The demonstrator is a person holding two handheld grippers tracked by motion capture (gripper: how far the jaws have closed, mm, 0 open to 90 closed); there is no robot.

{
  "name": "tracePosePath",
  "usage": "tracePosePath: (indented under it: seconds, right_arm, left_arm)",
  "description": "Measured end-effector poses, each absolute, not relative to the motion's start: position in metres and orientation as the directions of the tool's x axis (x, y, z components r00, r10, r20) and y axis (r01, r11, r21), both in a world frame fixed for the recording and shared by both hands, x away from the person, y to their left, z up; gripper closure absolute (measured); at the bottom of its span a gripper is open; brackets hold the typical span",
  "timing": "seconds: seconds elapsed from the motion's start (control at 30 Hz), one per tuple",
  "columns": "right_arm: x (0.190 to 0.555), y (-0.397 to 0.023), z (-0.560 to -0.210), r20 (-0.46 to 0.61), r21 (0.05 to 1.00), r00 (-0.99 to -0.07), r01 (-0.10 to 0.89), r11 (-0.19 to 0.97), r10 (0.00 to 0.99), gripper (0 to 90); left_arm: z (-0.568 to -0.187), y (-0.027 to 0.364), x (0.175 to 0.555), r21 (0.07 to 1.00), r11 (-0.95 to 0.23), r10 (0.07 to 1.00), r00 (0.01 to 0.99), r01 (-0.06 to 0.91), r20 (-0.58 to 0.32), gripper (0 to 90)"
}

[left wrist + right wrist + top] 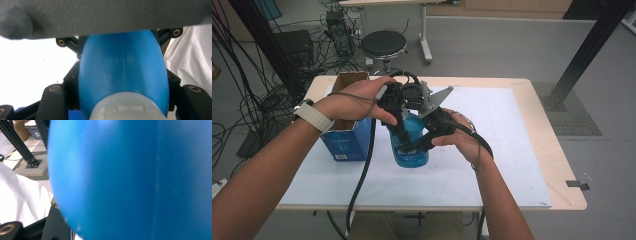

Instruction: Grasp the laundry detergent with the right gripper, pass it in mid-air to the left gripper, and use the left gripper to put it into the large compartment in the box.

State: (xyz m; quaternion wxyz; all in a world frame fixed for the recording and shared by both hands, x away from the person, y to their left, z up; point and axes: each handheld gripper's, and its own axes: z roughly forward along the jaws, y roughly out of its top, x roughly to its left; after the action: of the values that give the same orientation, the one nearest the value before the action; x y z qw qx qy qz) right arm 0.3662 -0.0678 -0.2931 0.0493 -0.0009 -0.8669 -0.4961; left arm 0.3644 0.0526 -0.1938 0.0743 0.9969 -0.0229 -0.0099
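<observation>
one translucent blue water bottle stands upright on the white sheet that covers the bench, about midway along it and nearer the left edge than the right, just right of one open blue cardboard box that sits toward the far-left corner. two grippers work on it. the left gripper comes down from above, and in the left gripper view its black jaws sit tight against both sides of the bottle just above the pale cap, so it is clenched on the bottle's upper part. the right gripper reaches in low from the right and lies against the bottle's body; its own view is pressed against the blue wall with the jaw tips hidden, so i cannot tell whether it grasps or merely rests there.

the risks, as i judge them: the bottle wall is smooth and curved, so a jaw could slide off if the two hands pull unevenly; a twist at the top with no firm hold below could spin or tip the bottle; and a tilt leftward would knock it into the box. one black stool stands on the floor beyond the far edge.
</observation>
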Motion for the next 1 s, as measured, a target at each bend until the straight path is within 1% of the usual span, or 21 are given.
tracePosePath:
  seconds: [1.0]
  right_arm:
    - [0.3658, -0.0669, -0.2930, 0.081, 0.860, -0.996, 0.047, 0.508, -0.046, 42.8]
  left_arm:
    - [-0.1941, 0.0548, 0.3640, 0.152, -0.988, -0.042, 0.999, -0.039, -0.014, 37.7]
